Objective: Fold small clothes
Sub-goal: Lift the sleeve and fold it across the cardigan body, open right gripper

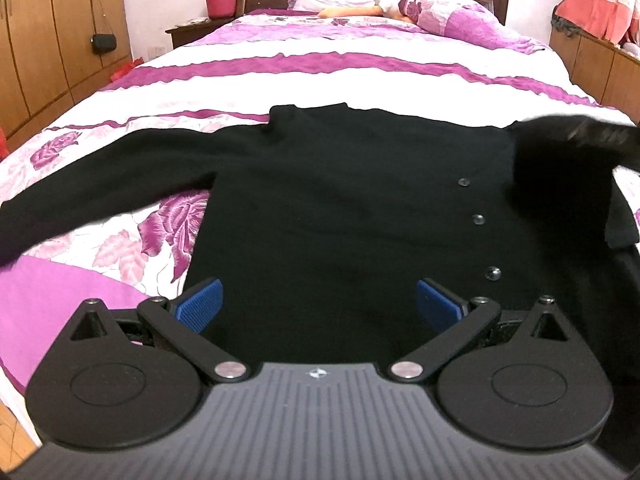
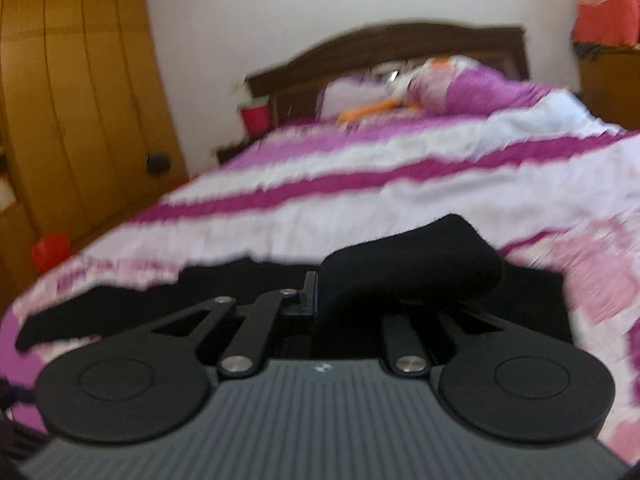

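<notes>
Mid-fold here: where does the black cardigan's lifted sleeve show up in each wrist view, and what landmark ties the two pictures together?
Left wrist view: the lifted sleeve is a blurred black shape at the right edge, raised over the black cardigan near its buttons.
Right wrist view: the sleeve sits centre frame, clamped in the right gripper.
Shared landmark: the red bucket left of the headboard.

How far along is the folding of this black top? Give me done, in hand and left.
Done: the black top is spread flat on the bed, its left sleeve stretched out sideways. In hand: the right gripper is shut on the right sleeve, lifted off the bed. The left gripper is open over the hem. Left: both sleeve folds and the body fold.
</notes>
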Demonstrator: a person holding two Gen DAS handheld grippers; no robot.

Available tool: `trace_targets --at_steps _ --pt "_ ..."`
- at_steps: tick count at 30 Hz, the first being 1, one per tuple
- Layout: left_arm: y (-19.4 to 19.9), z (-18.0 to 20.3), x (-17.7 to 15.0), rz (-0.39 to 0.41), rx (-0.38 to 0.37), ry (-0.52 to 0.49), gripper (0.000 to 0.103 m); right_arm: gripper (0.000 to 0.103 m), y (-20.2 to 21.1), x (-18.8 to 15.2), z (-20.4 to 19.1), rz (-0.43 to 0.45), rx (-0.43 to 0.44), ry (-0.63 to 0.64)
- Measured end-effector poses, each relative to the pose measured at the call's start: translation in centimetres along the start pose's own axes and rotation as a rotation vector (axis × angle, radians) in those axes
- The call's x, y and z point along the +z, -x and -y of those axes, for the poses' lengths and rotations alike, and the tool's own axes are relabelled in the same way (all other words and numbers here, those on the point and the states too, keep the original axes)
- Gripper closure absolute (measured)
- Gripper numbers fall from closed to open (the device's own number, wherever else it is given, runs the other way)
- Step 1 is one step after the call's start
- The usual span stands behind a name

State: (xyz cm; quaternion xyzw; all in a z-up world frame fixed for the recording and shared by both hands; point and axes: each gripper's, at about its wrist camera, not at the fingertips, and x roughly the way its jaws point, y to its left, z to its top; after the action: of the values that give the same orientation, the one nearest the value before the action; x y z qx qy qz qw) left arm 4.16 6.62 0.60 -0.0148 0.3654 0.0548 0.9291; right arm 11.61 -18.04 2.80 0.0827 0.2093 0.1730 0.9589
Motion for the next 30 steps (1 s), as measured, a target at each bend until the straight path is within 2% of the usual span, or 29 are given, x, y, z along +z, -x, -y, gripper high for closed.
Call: trace_targets --at_steps 7,9,11,12,19,23,25,30 --pt "-0.8 -0.8 0.0 -0.014 -0.028 0.021 0.0 0.087 -2.2 -3.2 -1.8 -0.093 0.052 0.032" --pt "-0.7 -0.8 0.0 -0.006 -0.033 0.018 0.0 0.075 -2.7 -3.4 -2.0 -0.128 0.074 0.024" --pt "-0.5 -0.8 0.1 0.002 -0.041 0.019 0.0 0.049 -3.1 -3.8 -2.1 -0.143 0.088 0.011" --pt "-0.4 -0.9 0.2 0.008 -0.049 0.02 0.0 0.046 -2.8 -3.9 -2.3 -0.146 0.095 0.008" --pt "0.9 -0.7 1.7 0.055 -0.091 0.016 0.0 0.045 0.7 -4.3 -3.0 -0.214 0.139 -0.044" --pt "1.2 -0.4 2.7 0.032 -0.192 0.072 0.0 0.045 4.5 -4.1 -2.0 -0.198 0.156 -0.079" --pt "1.4 -0.2 3.0 0.028 -0.239 0.101 0.0 0.045 5.8 -4.3 -1.3 -0.193 0.12 -0.079" --pt "1.6 1.6 3.6 0.03 -0.294 0.14 0.0 0.045 8.1 -5.4 1.1 -0.15 -0.024 -0.05"
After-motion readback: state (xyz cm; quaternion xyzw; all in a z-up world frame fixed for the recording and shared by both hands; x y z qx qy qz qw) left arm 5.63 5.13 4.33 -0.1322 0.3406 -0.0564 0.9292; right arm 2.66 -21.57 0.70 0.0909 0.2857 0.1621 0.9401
